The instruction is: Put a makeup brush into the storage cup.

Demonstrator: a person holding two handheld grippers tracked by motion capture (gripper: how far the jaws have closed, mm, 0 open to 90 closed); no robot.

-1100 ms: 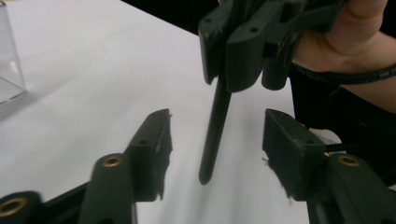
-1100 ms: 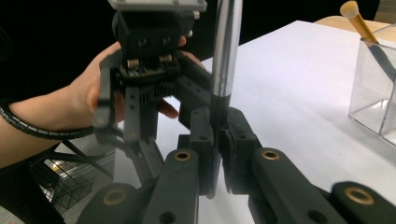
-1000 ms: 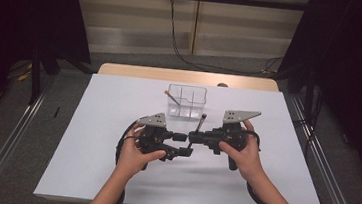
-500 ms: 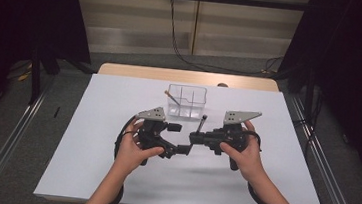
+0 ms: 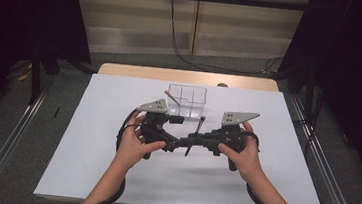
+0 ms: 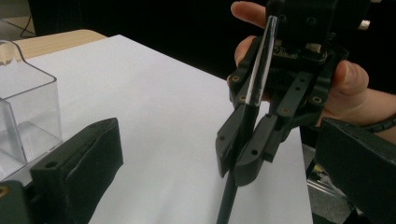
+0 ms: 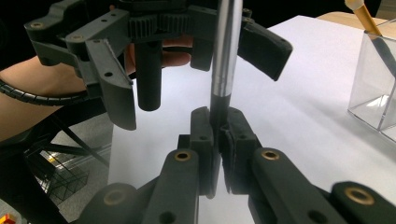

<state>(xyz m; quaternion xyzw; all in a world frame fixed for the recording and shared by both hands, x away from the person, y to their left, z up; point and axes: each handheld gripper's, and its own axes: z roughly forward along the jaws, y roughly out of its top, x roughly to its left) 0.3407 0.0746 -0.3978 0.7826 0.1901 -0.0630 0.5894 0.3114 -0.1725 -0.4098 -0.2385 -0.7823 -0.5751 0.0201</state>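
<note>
Pen (image 5: 195, 135) gripped low on barrel by clenched right tongs (image 7: 218, 122), held above tabletop (image 5: 96, 124), near clear box (image 5: 186, 101). Left tongs (image 5: 180, 118) just spread wide, nothing between pads. Risk judged: pen pivoted or slipped from single narrow grip; dropped beside box.

Two tools (image 5: 177, 140) (image 5: 191, 144), one black pen (image 5: 196, 131), one clear box (image 5: 186, 101), one brush (image 5: 172, 98)

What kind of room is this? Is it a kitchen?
Probably not a kitchen; it looks like a lab or test room set up for recording. A white table stands between dark curtains, metal rails run along the floor, and cables hang from a wall socket.
</note>
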